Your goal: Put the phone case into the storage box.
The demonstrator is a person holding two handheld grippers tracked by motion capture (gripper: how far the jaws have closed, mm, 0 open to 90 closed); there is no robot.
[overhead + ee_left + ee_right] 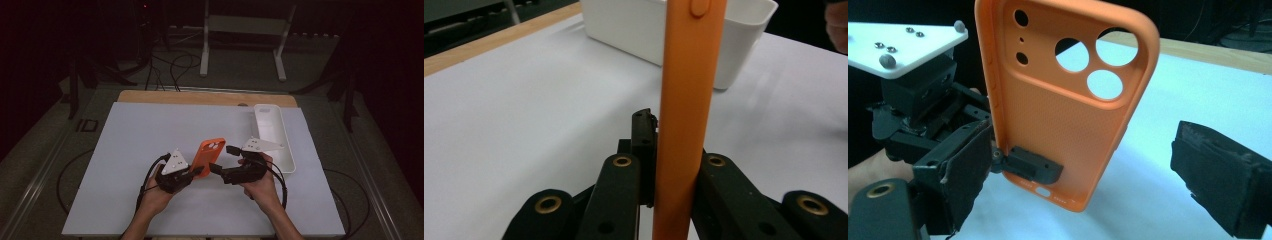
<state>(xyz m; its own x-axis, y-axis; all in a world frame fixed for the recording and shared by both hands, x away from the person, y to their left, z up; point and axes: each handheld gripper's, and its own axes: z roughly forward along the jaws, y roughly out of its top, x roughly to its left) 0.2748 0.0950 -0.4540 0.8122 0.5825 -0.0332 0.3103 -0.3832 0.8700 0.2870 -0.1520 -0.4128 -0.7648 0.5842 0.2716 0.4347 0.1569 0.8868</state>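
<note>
The left gripper (196, 171) was clamped on the lower end of an orange phone case (208, 155), its jaws pressed against both faces of the case's thin wall. In the left gripper view the case (684, 115) rose edge-on from between the two black jaws, upright, with a side button bump near its top. The case was held above the white desk (150, 145), roughly at the middle of its near half, with the camera end pointing toward the far edge.

The right gripper (223, 160) sat just right of the case, its jaws standing wide apart and pressing on nothing. In the right gripper view the case (1063, 115) stood between the two padded jaws, its inner side facing the camera, with three round camera holes and smaller holes near the top; the pad on the left lay close by the case's lower corner, the pad on the right well clear of it. The left gripper (1028, 167) showed there gripping the case's bottom edge, with its grey three-cornered plate above.

A white rectangular tray (272, 137) lay along the desk's right edge, reaching toward the far right corner, just beyond the right hand (261, 186). The left hand (157, 195) came in from the near edge.
</note>
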